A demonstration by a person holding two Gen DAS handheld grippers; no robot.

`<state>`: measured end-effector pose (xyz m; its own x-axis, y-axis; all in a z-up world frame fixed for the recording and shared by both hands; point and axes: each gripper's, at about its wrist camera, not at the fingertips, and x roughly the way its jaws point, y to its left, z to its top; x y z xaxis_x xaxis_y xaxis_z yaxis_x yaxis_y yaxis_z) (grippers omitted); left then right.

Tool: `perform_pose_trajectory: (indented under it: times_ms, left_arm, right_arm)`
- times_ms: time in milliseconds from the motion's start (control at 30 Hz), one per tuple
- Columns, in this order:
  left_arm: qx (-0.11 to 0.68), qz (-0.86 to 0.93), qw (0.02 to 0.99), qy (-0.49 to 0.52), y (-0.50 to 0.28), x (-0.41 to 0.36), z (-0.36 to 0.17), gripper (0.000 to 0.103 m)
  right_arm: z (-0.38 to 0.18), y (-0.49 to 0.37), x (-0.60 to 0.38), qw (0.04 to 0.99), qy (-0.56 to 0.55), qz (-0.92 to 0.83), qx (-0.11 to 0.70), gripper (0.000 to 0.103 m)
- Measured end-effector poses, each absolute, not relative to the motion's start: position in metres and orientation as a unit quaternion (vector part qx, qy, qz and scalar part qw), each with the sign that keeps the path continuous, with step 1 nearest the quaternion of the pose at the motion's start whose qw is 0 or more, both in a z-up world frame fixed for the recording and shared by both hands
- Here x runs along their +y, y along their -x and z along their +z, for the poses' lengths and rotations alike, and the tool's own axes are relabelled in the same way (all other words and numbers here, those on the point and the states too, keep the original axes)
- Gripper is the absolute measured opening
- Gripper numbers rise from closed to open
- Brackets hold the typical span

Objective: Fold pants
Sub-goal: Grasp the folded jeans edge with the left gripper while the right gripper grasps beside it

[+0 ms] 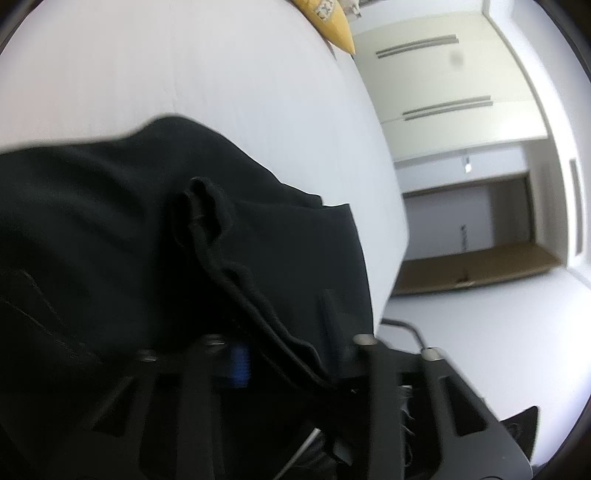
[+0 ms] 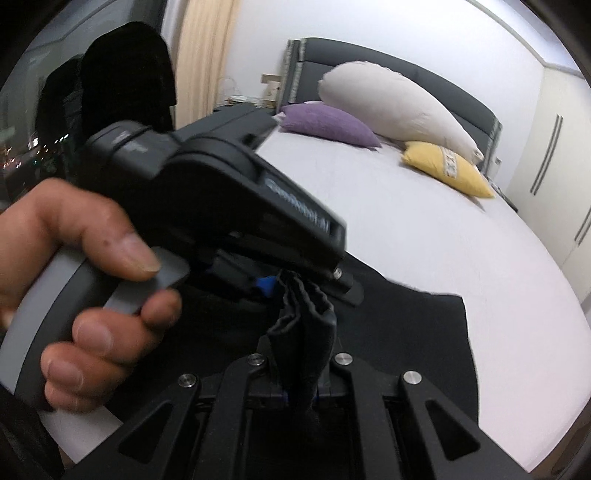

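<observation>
In the left wrist view the black pants (image 1: 129, 240) drape over the left gripper (image 1: 236, 365), hiding its fingertips, and the yellow pillow (image 1: 332, 22) is cut off at the top edge. In the right wrist view the left gripper's (image 2: 295, 284) body is blurred, its printed lettering unreadable, and the hand (image 2: 74, 266) holding it runs off the left edge.

The pants (image 2: 399, 325) are black and soft. They lie spread flat on the bed (image 2: 406, 229), near its foot end, far from the pillows. One bunched edge (image 2: 306, 314) is pulled up off the bed into thick folds.
</observation>
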<state>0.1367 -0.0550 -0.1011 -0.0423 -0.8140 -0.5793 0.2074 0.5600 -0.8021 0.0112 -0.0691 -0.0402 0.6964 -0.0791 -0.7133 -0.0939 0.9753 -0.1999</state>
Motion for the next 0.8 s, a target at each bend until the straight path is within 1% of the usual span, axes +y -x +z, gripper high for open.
perform_pose_trajectory:
  times_ms: [67, 100, 233, 300, 500, 600, 633, 667, 767, 800]
  left_arm:
    - [0.602, -0.401, 0.651, 0.231, -0.14, -0.046, -0.095, 0.016]
    - [0.602, -0.403, 0.654, 0.218, -0.142, -0.041, -0.092, 0.015]
    - [0.602, -0.395, 0.672, 0.173, -0.145, -0.02, -0.086, 0.015]
    - [0.604, -0.387, 0.676, 0.168, -0.149, -0.01, -0.087, 0.015]
    - [0.616, -0.354, 0.686, 0.157, -0.153, 0.009, -0.11, 0.015]
    - [0.61, -0.346, 0.695, 0.162, -0.144, 0.023, -0.116, 0.015]
    - [0.608, -0.338, 0.7, 0.16, -0.142, 0.027, -0.114, 0.015]
    - [0.605, -0.33, 0.708, 0.155, -0.139, 0.03, -0.111, 0.015]
    - [0.586, -0.287, 0.747, 0.131, -0.134, 0.047, -0.094, 0.015]
    - [0.578, -0.275, 0.758, 0.127, -0.133, 0.051, -0.087, 0.015]
  right_arm:
    - [-0.039, -0.015, -0.065, 0.914, 0.118, 0.012, 0.389, 0.01]
    - [-0.04, -0.014, -0.063, 0.913, 0.12, 0.015, 0.39, 0.009]
    - [-0.045, -0.014, -0.045, 0.908, 0.129, 0.037, 0.396, 0.009]
    - [-0.049, -0.012, -0.036, 0.905, 0.133, 0.048, 0.4, 0.01]
    - [-0.069, -0.011, -0.025, 0.89, 0.128, 0.065, 0.432, 0.01]
    - [-0.092, -0.014, -0.027, 0.868, 0.112, 0.077, 0.477, 0.015]
    - [-0.094, -0.01, -0.029, 0.869, 0.102, 0.077, 0.478, 0.016]
    - [-0.093, -0.01, -0.028, 0.87, 0.095, 0.08, 0.477, 0.018]
    - [-0.085, -0.002, -0.035, 0.864, 0.055, 0.113, 0.488, 0.036]
    - [-0.083, 0.001, -0.038, 0.86, 0.037, 0.13, 0.492, 0.05]
